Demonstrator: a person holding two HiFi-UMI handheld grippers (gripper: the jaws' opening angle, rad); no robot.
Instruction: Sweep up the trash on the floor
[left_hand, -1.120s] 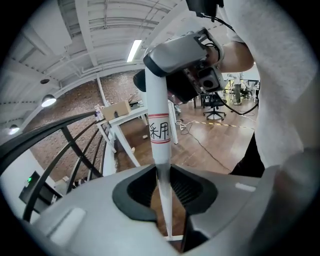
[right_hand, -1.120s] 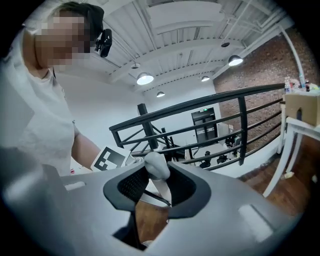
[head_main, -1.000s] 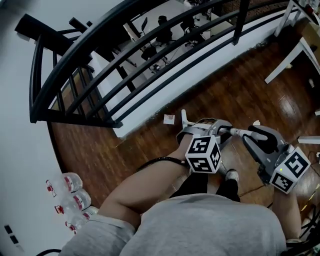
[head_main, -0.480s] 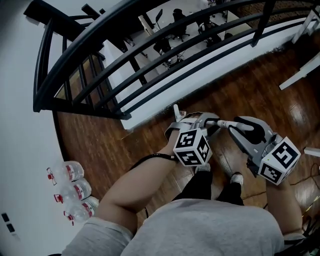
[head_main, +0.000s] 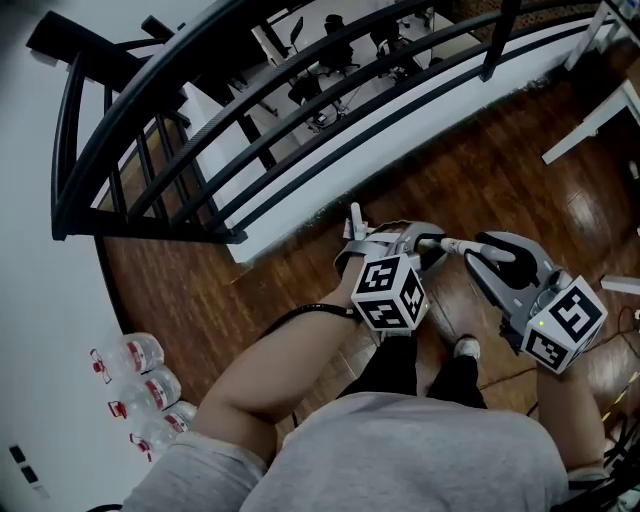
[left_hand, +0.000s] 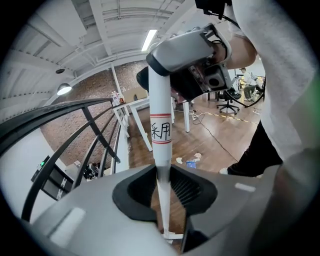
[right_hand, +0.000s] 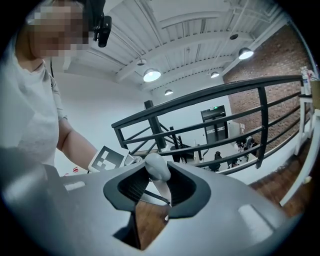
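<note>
A white broom handle (left_hand: 160, 120) with a red-edged paper label runs up between both grippers. My left gripper (left_hand: 161, 187) is shut on its lower part, and the pole continues down to the wooden floor. The right gripper (right_hand: 155, 187) is shut on the handle's rounded grey top end (right_hand: 157, 167). In the head view the left gripper (head_main: 400, 245) and right gripper (head_main: 482, 252) sit close together, with a short piece of the handle (head_main: 455, 246) between them. Scraps of paper trash (left_hand: 191, 162) lie on the floor beyond the pole. The broom head is hidden.
A black metal railing (head_main: 250, 110) on a white ledge curves along the far side. Plastic water bottles (head_main: 140, 385) lie by the left wall. White table legs (head_main: 590, 120) stand at the right. An office chair (left_hand: 227, 100) and cables are further off. My shoes (head_main: 465, 348) are below the grippers.
Both grippers stay shut on the handle and have shifted slightly left in the head view. A paper scrap by the white ledge, seen a second ago, no longer shows.
</note>
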